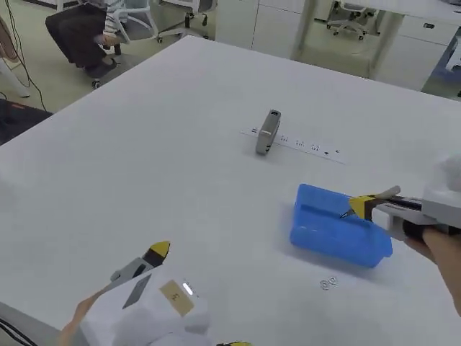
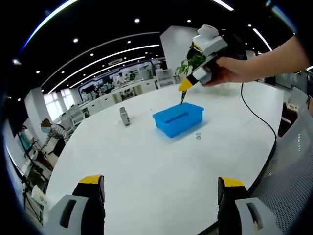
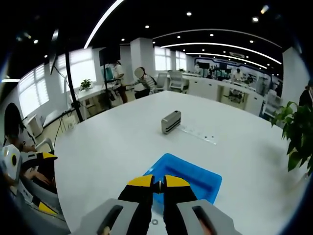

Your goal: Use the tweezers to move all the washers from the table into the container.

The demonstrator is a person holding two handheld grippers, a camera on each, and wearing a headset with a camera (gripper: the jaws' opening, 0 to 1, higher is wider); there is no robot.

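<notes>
two washers (image 1: 328, 284) lie on the worktop (image 1: 180, 180) just near of the blue container (image 1: 338, 241). they look thin, light and slippery, so nip one at its rim. the right hand-held gripper (image 1: 366, 203) pinches the tweezers (image 1: 346, 214) over the container; the left hand-held gripper (image 2: 156, 183) is spread.

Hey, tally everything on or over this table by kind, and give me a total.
Blue container: 1
Loose washers: 2
Grey block: 1
Tweezers in the right gripper: 1
Total: 5

A grey block (image 1: 267, 132) lies on the white table (image 1: 180, 166), chairs (image 1: 137, 18) beyond it
</notes>
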